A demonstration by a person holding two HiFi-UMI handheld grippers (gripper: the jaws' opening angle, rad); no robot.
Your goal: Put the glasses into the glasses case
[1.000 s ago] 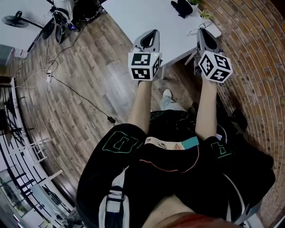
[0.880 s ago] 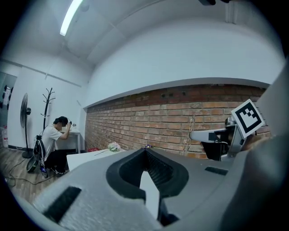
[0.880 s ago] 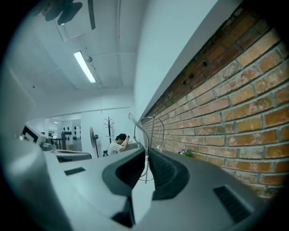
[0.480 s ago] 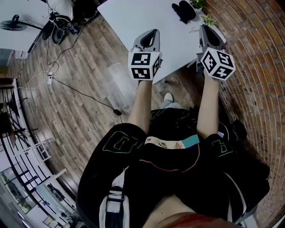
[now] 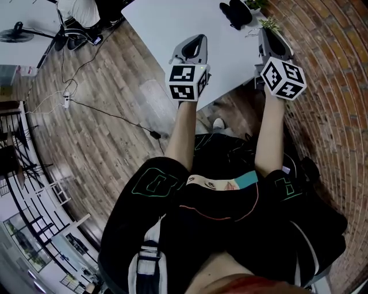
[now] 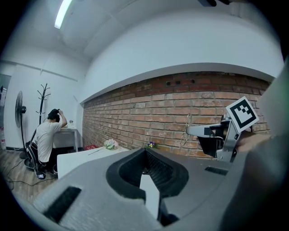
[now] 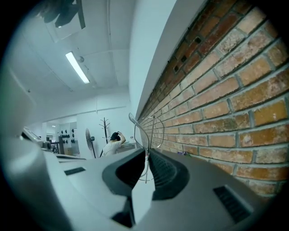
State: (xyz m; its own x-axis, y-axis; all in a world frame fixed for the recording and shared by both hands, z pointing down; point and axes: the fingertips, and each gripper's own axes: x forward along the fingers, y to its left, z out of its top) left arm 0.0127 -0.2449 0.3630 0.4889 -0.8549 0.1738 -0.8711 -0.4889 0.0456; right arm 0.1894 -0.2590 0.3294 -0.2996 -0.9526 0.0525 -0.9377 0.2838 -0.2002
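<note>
In the head view, both tools are held out over the near edge of a white counter [image 5: 167,20], which fills the 12 o'clock part of the picture. The left tool [image 5: 198,39] is seen at about 12 o'clock and the right tool [image 5: 265,33] at about 1 o'clock, well apart from each other.

In the left gripper view, the jaws of the left tool [image 6: 145,151] are seen brought together at their tips, and nothing is held between them.

In the right gripper view, the jaws of the right tool [image 7: 146,151] are seen closed on the glasses [image 7: 145,149], a thin wire-framed pair. The frame is clamped at the jaw tips and rises above them, with part of it hanging down between the jaws. The same pair is seen from the left gripper view as a thin wire shape [image 6: 186,131] standing up from the front of the right tool [image 6: 203,131] at about 3 o'clock.

A dark glasses case [image 5: 236,10] lies on the counter, at about 11 o'clock from the right tool and apart from it. Whether the case is open cannot be told. A small green plant [image 5: 268,24] sits just beside the right tool's tip.

A brick wall [image 5: 328,57] runs along the 3 o'clock side, and a wooden floor [image 5: 103,97] spreads toward 9 o'clock.
</note>
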